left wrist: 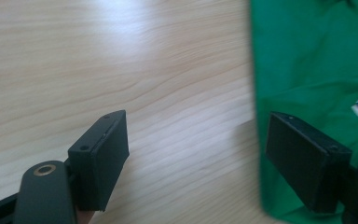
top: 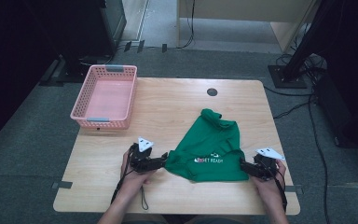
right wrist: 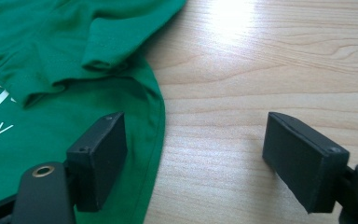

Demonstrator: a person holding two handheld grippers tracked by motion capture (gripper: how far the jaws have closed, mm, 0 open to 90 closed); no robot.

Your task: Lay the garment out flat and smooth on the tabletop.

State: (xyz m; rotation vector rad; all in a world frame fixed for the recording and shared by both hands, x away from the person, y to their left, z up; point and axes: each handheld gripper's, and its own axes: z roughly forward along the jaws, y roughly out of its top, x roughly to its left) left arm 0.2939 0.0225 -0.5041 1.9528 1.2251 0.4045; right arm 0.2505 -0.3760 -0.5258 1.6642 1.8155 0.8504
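Observation:
A green T-shirt point(top: 209, 144) with white lettering lies crumpled on the wooden table point(top: 168, 107), right of centre. My left gripper point(top: 164, 158) is at the shirt's near left corner. It is open, and in the left gripper view the shirt's edge point(left wrist: 307, 70) runs just inside its right jaw. My right gripper point(top: 243, 166) is at the shirt's near right corner, also open. In the right gripper view the shirt's hem point(right wrist: 74, 93) lies under the left jaw, with bare wood between the jaws.
A pink plastic basket point(top: 105, 95) stands on the table's far left corner. A round cable hole point(top: 212, 92) sits near the far edge. Dark stands and cables are on the floor around the table.

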